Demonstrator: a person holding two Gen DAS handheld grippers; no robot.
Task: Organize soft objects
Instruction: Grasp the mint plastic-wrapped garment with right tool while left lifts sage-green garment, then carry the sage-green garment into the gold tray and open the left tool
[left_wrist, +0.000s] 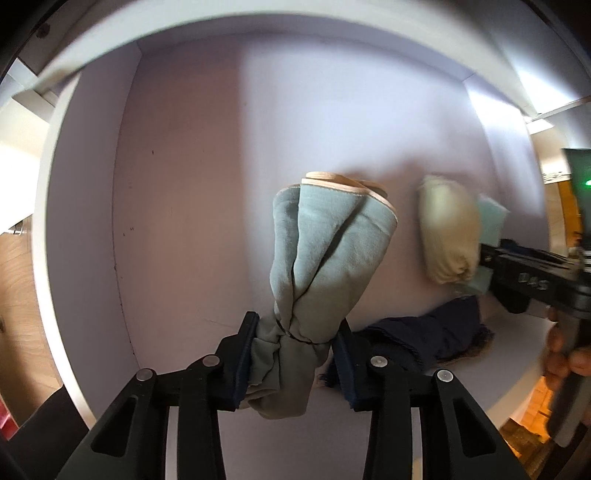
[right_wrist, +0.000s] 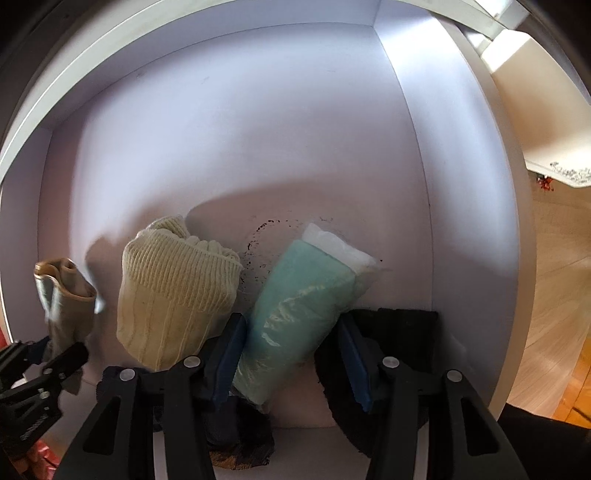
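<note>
white-walled drawer (left_wrist: 184, 147) holds everything. nearest, the left gripper (left_wrist: 293, 363) is clenched on a bunched grey-green sock with peach trim (left_wrist: 321, 251); the right gripper (right_wrist: 288, 363) grasps a plastic-wrapped mint-green cloth roll (right_wrist: 295, 314). beside that stands a cream ribbed knit sock roll (right_wrist: 173, 299), dark fabric (left_wrist: 424, 332) underneath.

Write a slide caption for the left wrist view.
Left tongs pinch a grey-green sock over the white box.
</note>
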